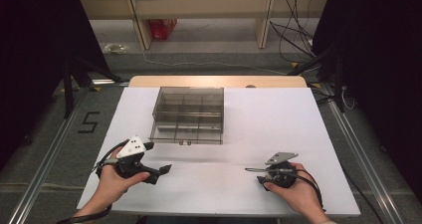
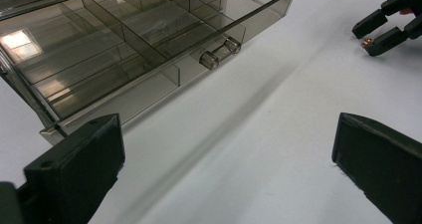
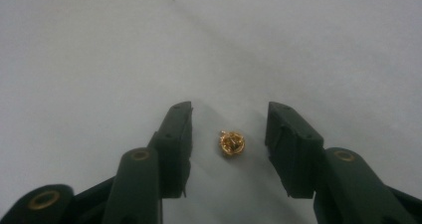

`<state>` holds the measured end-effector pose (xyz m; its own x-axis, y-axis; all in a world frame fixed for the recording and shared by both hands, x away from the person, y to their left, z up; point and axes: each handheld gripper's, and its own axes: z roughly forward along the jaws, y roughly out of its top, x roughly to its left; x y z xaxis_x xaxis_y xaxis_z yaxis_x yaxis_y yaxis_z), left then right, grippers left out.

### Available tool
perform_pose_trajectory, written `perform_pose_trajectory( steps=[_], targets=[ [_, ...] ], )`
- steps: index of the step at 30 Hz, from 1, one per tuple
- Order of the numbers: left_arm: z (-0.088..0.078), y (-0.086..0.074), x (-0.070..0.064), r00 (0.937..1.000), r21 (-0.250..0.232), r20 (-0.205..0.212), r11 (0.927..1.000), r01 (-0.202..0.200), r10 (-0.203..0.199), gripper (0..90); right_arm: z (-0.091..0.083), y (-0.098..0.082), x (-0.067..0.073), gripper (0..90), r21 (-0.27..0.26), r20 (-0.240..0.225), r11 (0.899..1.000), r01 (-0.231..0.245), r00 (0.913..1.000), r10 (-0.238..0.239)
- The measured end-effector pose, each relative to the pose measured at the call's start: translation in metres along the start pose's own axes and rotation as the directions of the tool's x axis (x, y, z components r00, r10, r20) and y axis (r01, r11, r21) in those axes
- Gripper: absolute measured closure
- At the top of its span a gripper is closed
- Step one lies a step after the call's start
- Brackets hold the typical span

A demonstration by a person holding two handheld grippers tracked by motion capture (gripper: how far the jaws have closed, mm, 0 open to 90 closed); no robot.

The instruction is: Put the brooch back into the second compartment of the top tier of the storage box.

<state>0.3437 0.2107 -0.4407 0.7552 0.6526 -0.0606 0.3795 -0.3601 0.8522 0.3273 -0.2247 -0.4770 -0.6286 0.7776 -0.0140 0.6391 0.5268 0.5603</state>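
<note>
Your right gripper [image 3: 229, 149] has its two black jaws part open astride a small gold-coloured metal piece [image 3: 232, 143] lying on the white table sheet [image 3: 99, 59]. Neither pad touches it; it is not held. The piece sits a little nearer the left jaw, so an uneven close may nudge it sideways or flick it out; being small and rounded, it may also roll or slip when lifted. Your left gripper [image 2: 224, 179] stands wide open and empty just beside the smoke-tinted clear plastic compartment drawer [image 2: 124, 40], which is pulled out. Any drift there could knock its clear handle [image 2: 219, 53].
</note>
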Motion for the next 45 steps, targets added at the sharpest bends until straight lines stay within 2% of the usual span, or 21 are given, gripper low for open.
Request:
perform_pose_trajectory(
  steps=[19, 26, 45],
  targets=[
    [-0.0003, 0.0002, 0.0000, 1.0000, -0.001, -0.003, 1.0000, 0.000, 0.000, 0.0, -0.0011, -0.0004, -0.0010, 74.4, -0.001, 0.004, 1.000, -0.026, 0.9997, 0.026],
    [-0.0004, 0.0004, -0.0002, 1.0000, -0.003, -0.005, 1.0000, -0.003, 0.003, 0.0, -0.0009, 0.0016, -0.0019, 78.9, 0.013, 0.001, 0.999, -0.042, 0.9991, 0.042],
    [-0.0005, 0.0006, 0.0000, 1.0000, -0.008, -0.006, 1.0000, -0.004, 0.004, 0.0, -0.0015, 0.0005, -0.0036, 80.7, 0.002, -0.008, 0.997, -0.082, 0.9966, 0.082]
  ],
)
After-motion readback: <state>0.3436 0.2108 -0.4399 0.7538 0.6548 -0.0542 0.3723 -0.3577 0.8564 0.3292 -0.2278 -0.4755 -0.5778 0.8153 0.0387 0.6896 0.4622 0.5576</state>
